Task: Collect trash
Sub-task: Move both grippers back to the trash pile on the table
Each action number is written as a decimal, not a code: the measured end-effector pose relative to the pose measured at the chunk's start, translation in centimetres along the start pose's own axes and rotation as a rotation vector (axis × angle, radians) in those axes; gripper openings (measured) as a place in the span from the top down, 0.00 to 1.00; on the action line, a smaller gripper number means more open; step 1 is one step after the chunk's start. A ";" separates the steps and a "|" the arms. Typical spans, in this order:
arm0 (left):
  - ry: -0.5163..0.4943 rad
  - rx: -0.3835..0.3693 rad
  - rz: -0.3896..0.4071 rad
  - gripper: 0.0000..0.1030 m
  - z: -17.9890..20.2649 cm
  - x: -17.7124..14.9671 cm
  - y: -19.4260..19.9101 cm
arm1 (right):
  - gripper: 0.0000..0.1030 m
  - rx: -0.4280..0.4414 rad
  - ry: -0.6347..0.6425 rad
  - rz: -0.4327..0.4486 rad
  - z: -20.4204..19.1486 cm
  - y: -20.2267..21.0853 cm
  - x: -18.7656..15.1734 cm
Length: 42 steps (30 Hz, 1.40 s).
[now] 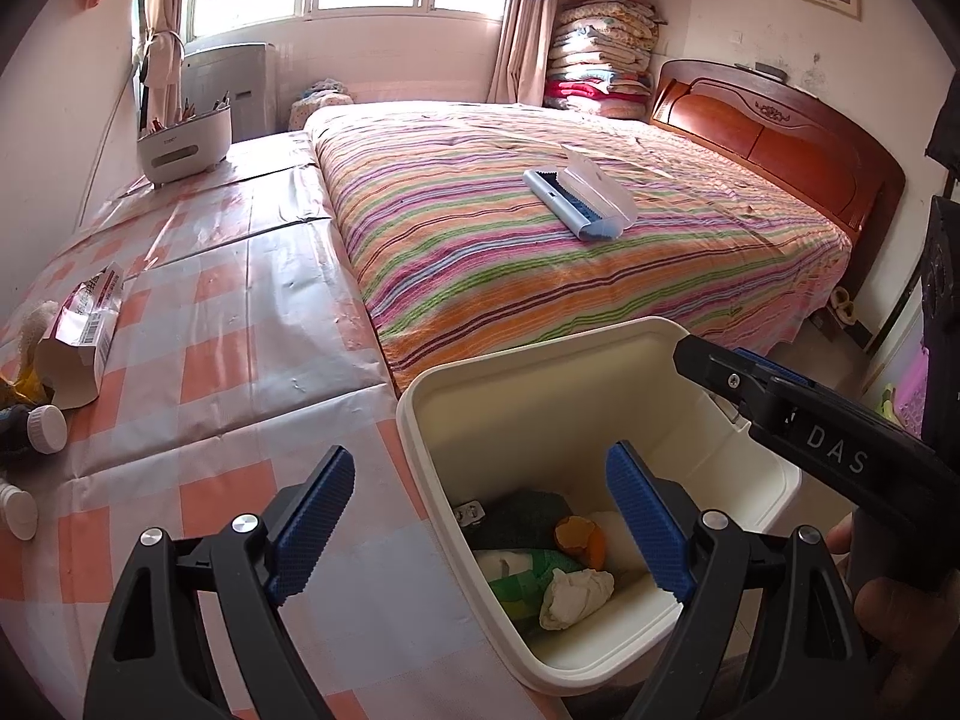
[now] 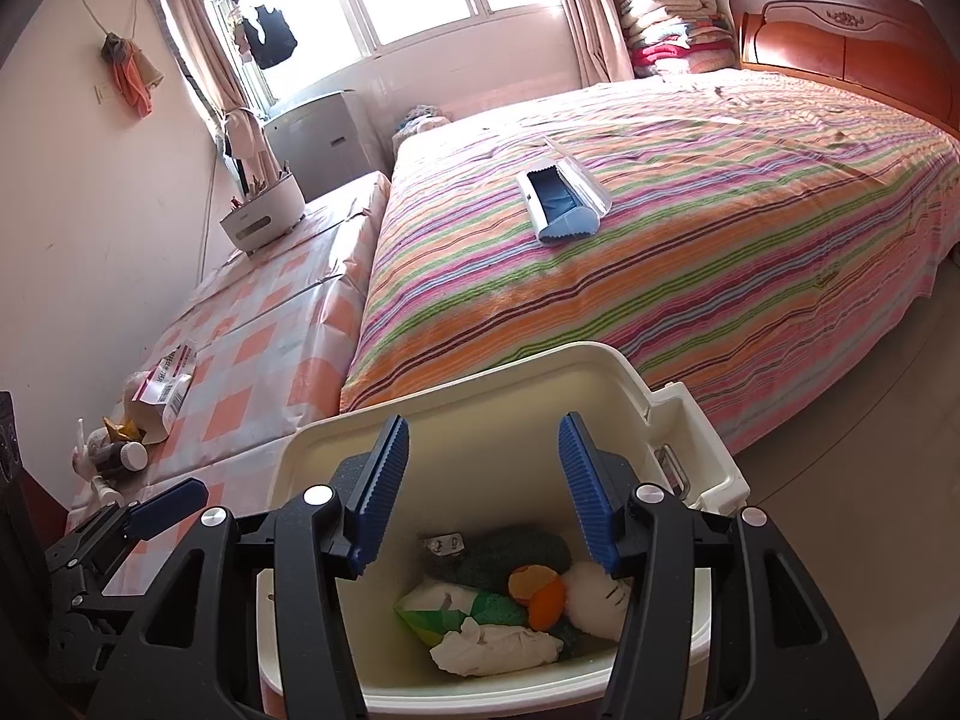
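A cream trash bin (image 1: 540,354) stands against the corner where the checked table meets the bed. Inside lie a crumpled white tissue (image 1: 576,597), a green-and-white wrapper (image 1: 519,579), orange peel (image 1: 579,537) and a dark cloth. My left gripper (image 1: 480,519) is open wide over the bin's left rim, with nothing between its blue pads. My right gripper (image 2: 485,492) hangs open above the bin (image 2: 456,378), also with nothing in it, and the tissue (image 2: 498,648) lies below it. An opened red-and-white carton (image 1: 78,336) and a white-capped bottle (image 1: 45,429) lie on the table at the left.
A striped bed (image 1: 600,252) fills the middle, with a blue-and-white brush case (image 1: 579,198) lying on it. A white pen holder (image 1: 183,144) stands at the table's far end. Wooden headboard and stacked quilts are at the back right. A hand (image 1: 900,618) holds the right gripper.
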<state>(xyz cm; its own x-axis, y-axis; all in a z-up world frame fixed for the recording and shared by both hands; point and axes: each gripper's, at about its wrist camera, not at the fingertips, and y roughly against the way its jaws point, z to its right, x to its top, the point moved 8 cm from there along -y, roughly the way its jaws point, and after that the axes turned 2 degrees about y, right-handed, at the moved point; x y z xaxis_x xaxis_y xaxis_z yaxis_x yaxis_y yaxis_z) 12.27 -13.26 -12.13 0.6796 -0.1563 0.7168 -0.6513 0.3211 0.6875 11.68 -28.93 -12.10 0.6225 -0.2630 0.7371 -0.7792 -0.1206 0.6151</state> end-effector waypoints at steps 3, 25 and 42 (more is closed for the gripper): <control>0.003 -0.003 -0.008 0.19 -0.1 -0.1 0.0 | 0.49 0.006 0.002 -0.001 -0.3 0.0 0.0; 0.070 0.045 -0.015 0.19 -4.5 0.9 1.5 | 0.42 0.067 0.051 -0.041 -5.3 -2.0 -0.1; 0.271 0.236 0.045 0.19 -19.2 2.1 6.3 | 0.42 0.166 0.123 -0.065 -12.8 -4.2 0.7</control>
<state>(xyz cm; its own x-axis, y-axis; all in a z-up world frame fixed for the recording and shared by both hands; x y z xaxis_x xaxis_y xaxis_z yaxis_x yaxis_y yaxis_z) 16.07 6.37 -8.52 0.6930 0.1163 0.7115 -0.7208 0.0930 0.6869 16.29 -16.34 -10.61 0.6681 -0.1322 0.7322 -0.7321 -0.2926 0.6151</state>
